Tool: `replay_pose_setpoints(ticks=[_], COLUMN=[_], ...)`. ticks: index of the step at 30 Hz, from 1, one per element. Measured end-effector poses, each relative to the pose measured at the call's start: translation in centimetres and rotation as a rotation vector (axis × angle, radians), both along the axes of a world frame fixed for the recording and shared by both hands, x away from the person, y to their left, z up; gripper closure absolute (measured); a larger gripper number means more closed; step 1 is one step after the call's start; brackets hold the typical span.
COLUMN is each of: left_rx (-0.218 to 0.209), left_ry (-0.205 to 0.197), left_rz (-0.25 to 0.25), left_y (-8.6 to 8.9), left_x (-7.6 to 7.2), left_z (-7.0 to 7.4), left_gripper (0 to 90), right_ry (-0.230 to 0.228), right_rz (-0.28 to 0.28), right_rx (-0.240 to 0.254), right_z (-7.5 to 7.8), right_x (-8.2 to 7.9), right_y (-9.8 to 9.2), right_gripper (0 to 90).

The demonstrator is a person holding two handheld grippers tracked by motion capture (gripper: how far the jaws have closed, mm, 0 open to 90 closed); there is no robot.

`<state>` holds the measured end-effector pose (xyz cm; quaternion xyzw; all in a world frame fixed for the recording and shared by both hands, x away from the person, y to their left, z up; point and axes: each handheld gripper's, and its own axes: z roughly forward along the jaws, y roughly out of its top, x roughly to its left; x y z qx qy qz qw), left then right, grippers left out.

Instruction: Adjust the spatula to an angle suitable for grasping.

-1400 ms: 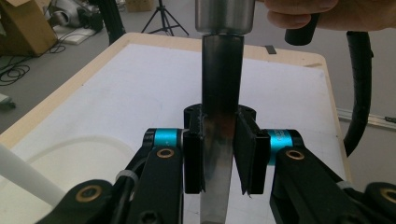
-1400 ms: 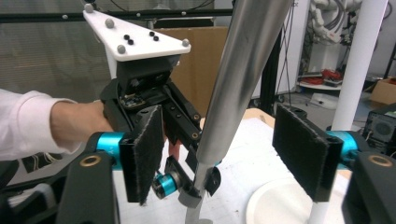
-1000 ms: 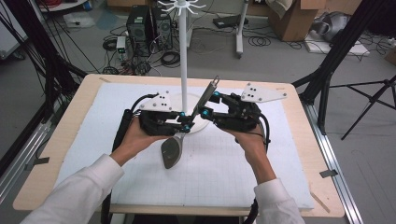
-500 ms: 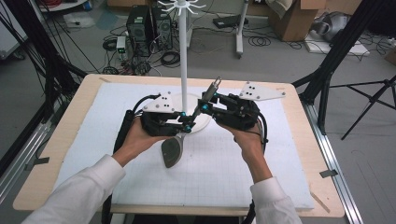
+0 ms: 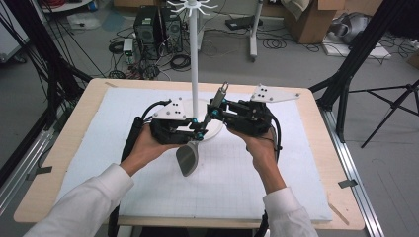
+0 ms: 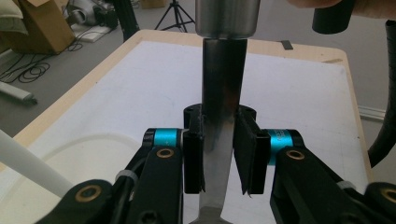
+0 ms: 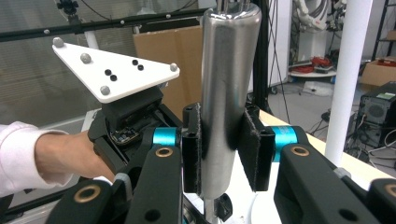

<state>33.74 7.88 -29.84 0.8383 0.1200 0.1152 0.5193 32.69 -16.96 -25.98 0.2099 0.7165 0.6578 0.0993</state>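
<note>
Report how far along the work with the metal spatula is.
Done: the spatula is off the table, left gripper clamped on its flat shank, right gripper with its jaws just closing onto the round handle. In hand: both hold it beside the white stand. Left: probably hanging it on the stand's hooks.

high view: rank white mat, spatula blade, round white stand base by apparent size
1. white mat, far the largest.
2. round stand base, partly hidden behind the grippers, so it may be bigger than it looks.
3. spatula blade, smallest, though it is held above the mat, nearer the camera.
</note>
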Motion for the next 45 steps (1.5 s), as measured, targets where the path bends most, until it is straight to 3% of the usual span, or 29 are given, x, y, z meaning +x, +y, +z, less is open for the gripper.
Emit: replay_pose_setpoints(ticks=[20,29,35,40,45], left_rx=[-0.014,-0.056,-0.113,-0.158,-0.162], left_ry=[0.001,0.019,0.047,0.077,0.097], left_rz=[-0.014,-0.032,-0.057,-0.101,-0.135], left_y=[0.1,0.8,1.2,1.8,2.1], left_x=[0.0,0.1,0.0,0.2,0.2], left_z=[0.1,0.5,1.1,1.7,2.3], left_gripper=[72.1,46.8,24.8,15.8,13.3], right_ry=[0.014,0.01,0.014,0.012,0.011], right_rz=[0.007,0.038,0.066,0.095,0.127], right_rx=[-0.03,-0.038,-0.037,-0.032,-0.029], right_z=[0.7,0.9,0.9,1.0,1.1], right_x=[-0.1,0.1,0.2,0.3,0.4], right_y=[0.4,0.7,0.6,0.6,0.8], right_gripper=[73.1,73.2,73.2,73.3,73.3])
